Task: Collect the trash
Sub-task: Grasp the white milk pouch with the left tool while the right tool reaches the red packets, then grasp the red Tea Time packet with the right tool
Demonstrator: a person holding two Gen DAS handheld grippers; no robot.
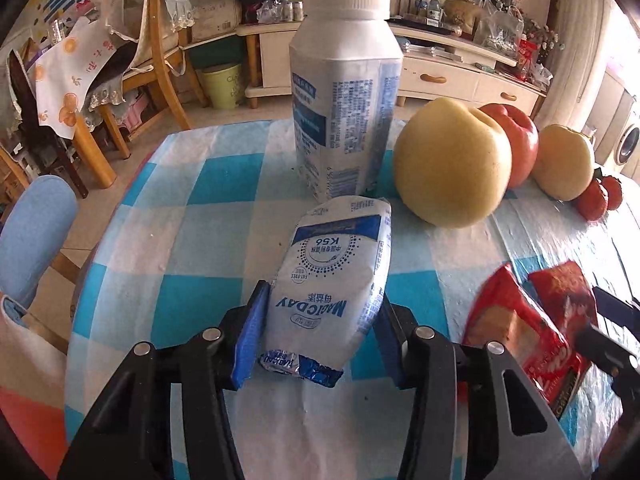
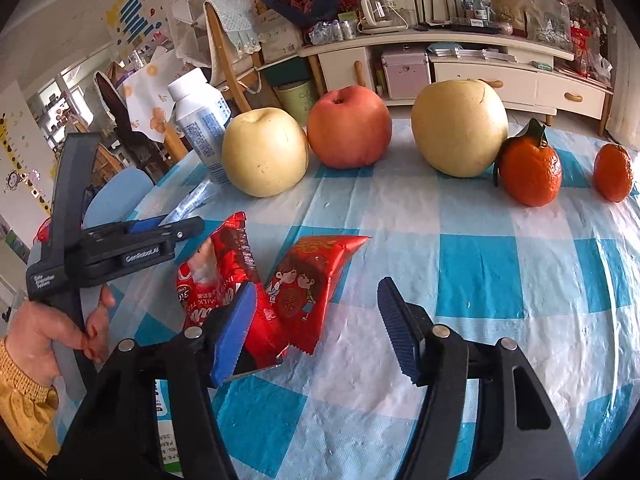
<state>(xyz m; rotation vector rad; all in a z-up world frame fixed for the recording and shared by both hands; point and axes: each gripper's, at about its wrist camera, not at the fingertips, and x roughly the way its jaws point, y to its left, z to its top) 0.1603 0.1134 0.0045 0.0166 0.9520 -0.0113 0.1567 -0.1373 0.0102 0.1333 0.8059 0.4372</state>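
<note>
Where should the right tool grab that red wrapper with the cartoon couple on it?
Probably across the cartoon wrapper's puffed middle, coming from above and the near side. It lies flat on the tablecloth, with another red wrapper tight against its left, so the right tool needs care there.

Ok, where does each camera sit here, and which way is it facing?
Left wrist: on the left tool, looking down along its fingers at the flattened white-and-blue pouch between them; its black arms show.
Right wrist: on the right tool, facing the red snack wrappers; its arms, the left tool and the hand holding it show.
Shared: white plastic bottle, pale yellow pears, red apple, blue-checked tablecloth.
</note>
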